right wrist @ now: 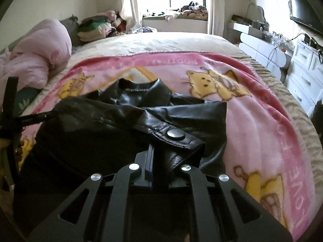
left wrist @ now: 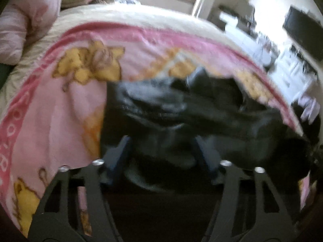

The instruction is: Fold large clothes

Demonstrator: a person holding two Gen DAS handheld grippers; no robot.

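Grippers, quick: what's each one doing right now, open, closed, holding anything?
Left gripper: open, fingers spread over the black leather jacket, gripping nothing.
Right gripper: shut on the jacket's snap-button cuff.

"LOVE" on pink blanket [right wrist: 262, 109] border.

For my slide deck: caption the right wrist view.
Right gripper clamps the snap-button cuff of a black leather jacket on a pink cartoon blanket.

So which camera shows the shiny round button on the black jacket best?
The right wrist view: the snap button sits sharp and close on the cuff, just above the right claw. The left wrist view shows the jacket only as a dark blur, with no button visible.
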